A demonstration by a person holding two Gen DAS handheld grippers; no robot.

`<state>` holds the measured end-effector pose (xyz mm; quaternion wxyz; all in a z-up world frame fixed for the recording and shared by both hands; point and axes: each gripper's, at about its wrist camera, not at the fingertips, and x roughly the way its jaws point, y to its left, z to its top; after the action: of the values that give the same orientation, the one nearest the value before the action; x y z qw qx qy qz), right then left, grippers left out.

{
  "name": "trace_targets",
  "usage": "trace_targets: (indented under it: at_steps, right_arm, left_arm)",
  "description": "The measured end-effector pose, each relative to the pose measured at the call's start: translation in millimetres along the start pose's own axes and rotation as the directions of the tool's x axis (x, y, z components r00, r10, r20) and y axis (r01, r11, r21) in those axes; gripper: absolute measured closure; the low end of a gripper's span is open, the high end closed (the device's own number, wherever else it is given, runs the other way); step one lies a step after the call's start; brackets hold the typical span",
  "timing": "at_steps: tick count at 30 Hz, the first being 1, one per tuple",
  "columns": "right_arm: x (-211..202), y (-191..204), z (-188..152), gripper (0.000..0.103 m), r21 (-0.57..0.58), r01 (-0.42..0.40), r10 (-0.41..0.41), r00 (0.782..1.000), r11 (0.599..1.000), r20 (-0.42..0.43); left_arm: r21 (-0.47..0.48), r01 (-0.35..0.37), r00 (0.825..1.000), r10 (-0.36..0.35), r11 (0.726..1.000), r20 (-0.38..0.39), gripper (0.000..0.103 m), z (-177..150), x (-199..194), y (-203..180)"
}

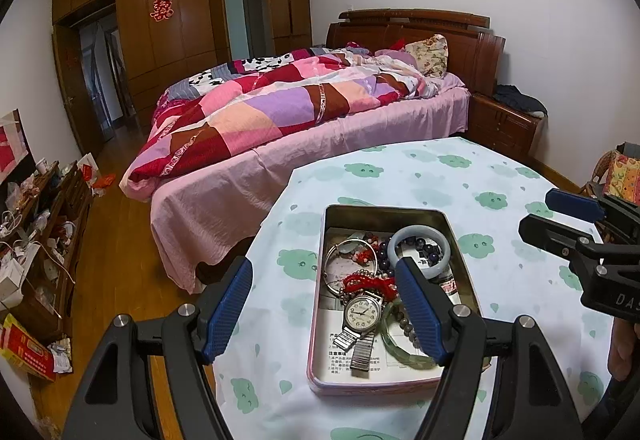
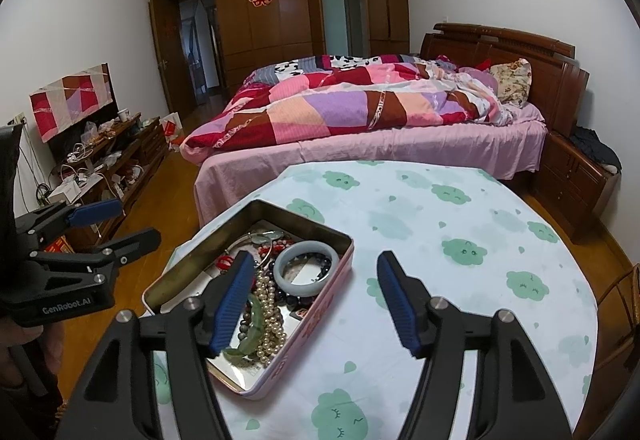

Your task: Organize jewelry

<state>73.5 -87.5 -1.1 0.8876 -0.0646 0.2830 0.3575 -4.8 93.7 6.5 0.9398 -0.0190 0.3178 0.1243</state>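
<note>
Fingers of the left gripper [image 1: 324,308] stand spread wide, holding nothing, hovering over the near part of an open pink tin [image 1: 316,344] that sits on a surface [image 1: 500,167] covered with a pale cloth printed with green clouds. Inside the tin, on a printed paper sheet, lies a wristwatch [image 1: 361,312] with a metal band, and just beside it a green bangle [image 1: 394,342] partly hidden by the right finger. Touching the watch on its far side is a tangle of red beads [image 1: 366,283], and farther in lie a thin silver bangle [image 1: 349,260], dark blue beads [image 1: 428,248] and a pale blue-grey bangle [image 1: 420,248] near the far right corner. From the right wrist view, the right gripper [image 2: 316,302] also has its fingers spread and holds nothing; its left finger hangs over the tin [image 2: 320,316], above a string of pearls [image 2: 269,314] and the green bangle [image 2: 250,338], while its right finger is over bare cloth beside the tin. The pale bangle [image 2: 308,267] lies beyond. Past the surface stands a bed [image 2: 400,153] with a pink sheet and a patchwork quilt [image 2: 340,107], with a dark nightstand [image 2: 576,183] at its head. A wooden wardrobe [image 2: 288,11] covers the far wall.
</note>
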Motion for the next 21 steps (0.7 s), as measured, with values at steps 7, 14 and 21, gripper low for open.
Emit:
trace_targets:
  at_steps: [7,14,21]
  right_arm:
    - [0.2,1.0,-1.5,0.036,-0.001,-0.001,0.001,1.000,1.000,-0.001]
    - [0.3,1.2,-1.9,0.035,0.000,0.000,0.000,1.000,1.000,-0.002]
    - [1.9,-0.6,-5.5,0.033,0.002,0.007,-0.007,1.000,1.000,0.000]
  left_arm:
    - [0.000,-0.009,1.000,0.009,1.000,0.001,0.029,-4.7,3.4,2.2]
    - [-0.002,-0.007,1.000,0.007,1.000,-0.005,0.029,-4.7,5.3,1.0]
    - [-0.022,0.007,1.000,-0.007,1.000,-0.003,0.029,-3.1,3.8,1.3]
